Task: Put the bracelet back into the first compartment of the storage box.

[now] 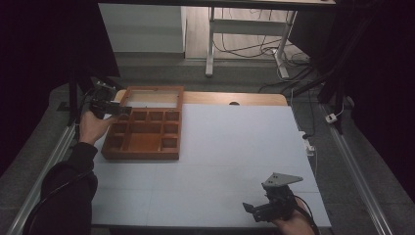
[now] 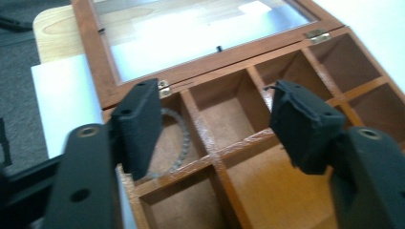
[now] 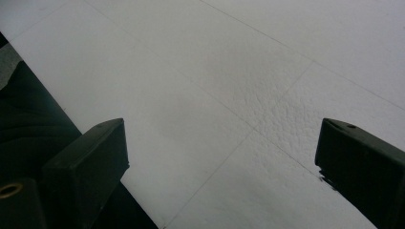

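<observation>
Left gripper (image 1: 117, 110) sits at the rear left corner of the wooden compartment box (image 1: 143, 147), held in the person's left hand (image 1: 93, 126). Jaws parted, nothing clamped between them.

In the left gripper view the jaws stand apart above the box's back row of compartments. A beaded bracelet (image 2: 179, 143) lies in the corner compartment next to the hinge, partly hidden behind the jaw at the left of that view. It looks like a ring of small grey beads resting flat on the compartment floor. Neither pad touches it as far as the picture shows. The neighbouring compartment between the jaws holds nothing visible.

The box's glass-paned lid (image 1: 152, 97) is swung fully back and lies flat behind the box, over the wood strip at the bench's far edge. Two brass hinges (image 2: 318, 35) join lid to box.

The box rests on the white bench (image 1: 230, 161), left of centre and towards the far side.

Right gripper (image 1: 257, 209) is at the near right corner of the bench, well apart from the box, held in the person's right hand (image 1: 293, 224). A grey three-cornered plate (image 1: 281, 179) tops it. In the right gripper view its jaws are spread wide over bare white bench surface, nothing between them.
</observation>
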